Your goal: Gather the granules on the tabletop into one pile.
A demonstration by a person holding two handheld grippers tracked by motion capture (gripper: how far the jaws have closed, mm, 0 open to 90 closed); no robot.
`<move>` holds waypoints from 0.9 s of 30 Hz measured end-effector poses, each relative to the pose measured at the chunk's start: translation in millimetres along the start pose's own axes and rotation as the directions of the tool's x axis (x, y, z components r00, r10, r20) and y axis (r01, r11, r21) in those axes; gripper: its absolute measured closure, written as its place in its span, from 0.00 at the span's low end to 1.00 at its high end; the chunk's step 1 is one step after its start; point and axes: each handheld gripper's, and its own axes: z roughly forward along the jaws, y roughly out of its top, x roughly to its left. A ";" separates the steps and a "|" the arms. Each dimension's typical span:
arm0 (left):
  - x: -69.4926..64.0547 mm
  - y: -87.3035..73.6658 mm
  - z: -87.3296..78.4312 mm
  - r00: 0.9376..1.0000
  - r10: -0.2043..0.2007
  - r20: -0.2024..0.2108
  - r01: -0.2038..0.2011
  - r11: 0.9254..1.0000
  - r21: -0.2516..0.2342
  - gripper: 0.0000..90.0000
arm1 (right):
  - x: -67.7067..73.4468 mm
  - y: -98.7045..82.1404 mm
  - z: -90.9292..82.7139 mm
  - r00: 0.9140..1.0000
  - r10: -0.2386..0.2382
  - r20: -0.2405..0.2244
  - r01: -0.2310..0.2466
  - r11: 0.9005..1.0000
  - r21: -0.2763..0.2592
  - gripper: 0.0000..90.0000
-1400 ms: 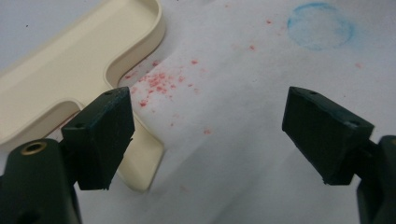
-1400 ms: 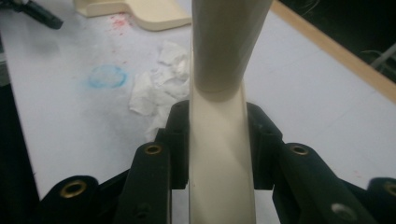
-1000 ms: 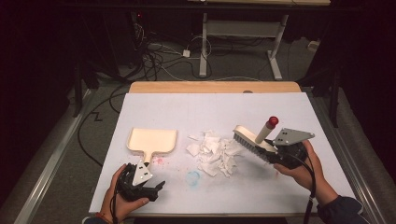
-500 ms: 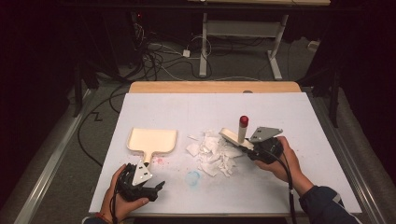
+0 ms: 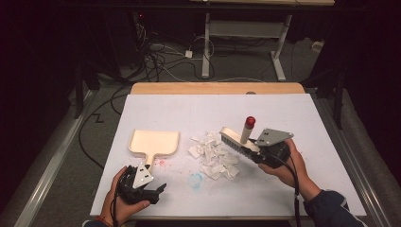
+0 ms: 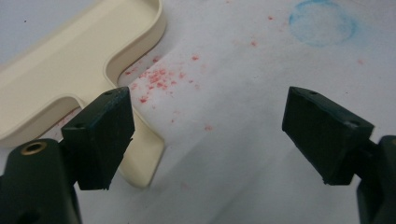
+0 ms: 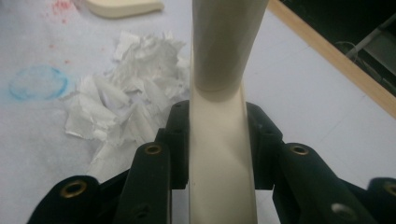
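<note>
Overhead light brightens the white table (image 5: 293, 113) while the surrounding room sinks into darkness; close to the right tongs (image 7: 217, 140), the brush handle (image 7: 219, 46) blurs softly.

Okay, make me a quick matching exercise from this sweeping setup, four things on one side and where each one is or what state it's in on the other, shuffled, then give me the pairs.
Things:
1. brush
2. dustpan
3. paper scraps
4. left gripper

States:
A. piled in the middle of the white table cover
B. jaws open, nothing between them
C. clamped in the right gripper
D. lying flat, handle toward the person

Pairs: 1-C, 2-D, 3-A, 4-B
</note>
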 end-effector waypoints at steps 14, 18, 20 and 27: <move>-0.7 0.0 -3.6 1.000 0.003 -0.007 -0.003 1.000 -0.010 0.18 | 9.5 -26.5 -70.6 0.995 -0.018 -0.097 0.015 0.999 -0.029 0.76; -1.3 1.0 -4.2 1.000 0.006 -0.008 -0.006 1.000 -0.011 0.18 | 15.5 -39.5 -81.1 0.990 -0.016 -0.137 0.016 1.000 0.004 0.76; -1.5 1.5 -4.1 1.000 0.010 -0.006 -0.010 1.000 -0.012 0.18 | 18.1 -44.3 -82.3 0.990 -0.024 -0.142 0.027 0.999 0.020 0.76; -3.0 3.3 -0.8 1.000 0.020 0.002 -0.020 1.000 -0.002 0.18 | 25.3 -51.1 -61.2 0.981 -0.026 -0.193 0.041 0.996 0.075 0.76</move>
